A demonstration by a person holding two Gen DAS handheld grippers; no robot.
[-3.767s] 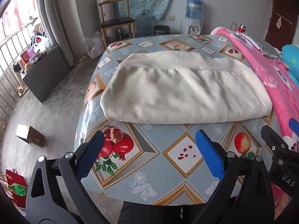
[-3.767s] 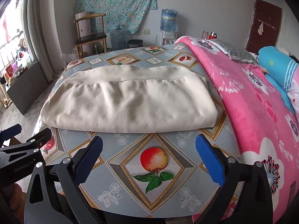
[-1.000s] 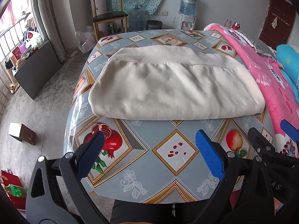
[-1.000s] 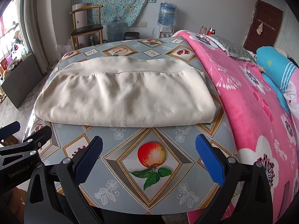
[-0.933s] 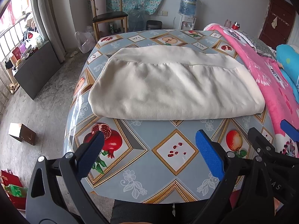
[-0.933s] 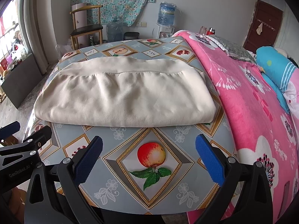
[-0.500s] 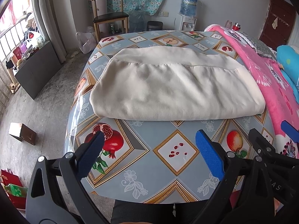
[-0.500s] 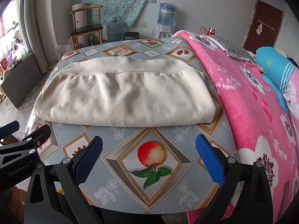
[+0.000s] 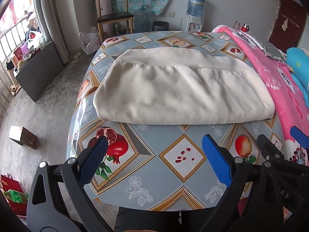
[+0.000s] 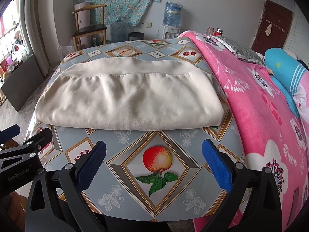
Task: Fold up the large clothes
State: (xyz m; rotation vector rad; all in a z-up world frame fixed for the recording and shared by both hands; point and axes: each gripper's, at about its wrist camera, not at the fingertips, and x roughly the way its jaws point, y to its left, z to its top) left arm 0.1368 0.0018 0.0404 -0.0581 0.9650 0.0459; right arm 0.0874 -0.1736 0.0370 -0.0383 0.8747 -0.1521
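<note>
A large cream garment point(image 9: 181, 90) lies folded into a wide flat bundle across the middle of the table point(image 9: 146, 166), its waistband along the far side. It also shows in the right wrist view point(image 10: 131, 98). My left gripper point(image 9: 154, 158) is open and empty, held above the table's near edge, short of the garment's near fold. My right gripper point(image 10: 153, 159) is open and empty too, over the apple print near the front edge. Each gripper shows at the side of the other's view.
The table has a fruit-print oilcloth point(image 10: 160, 166). A bed with a pink blanket point(image 10: 266, 104) adjoins its right side. A wooden chair point(image 9: 114, 21), a water dispenser point(image 9: 195, 17) and a bin stand at the far wall. A small box point(image 9: 23, 137) lies on the floor at left.
Both grippers stay open and nearly still. The left wrist view has drifted very slightly; the garment has not moved.
</note>
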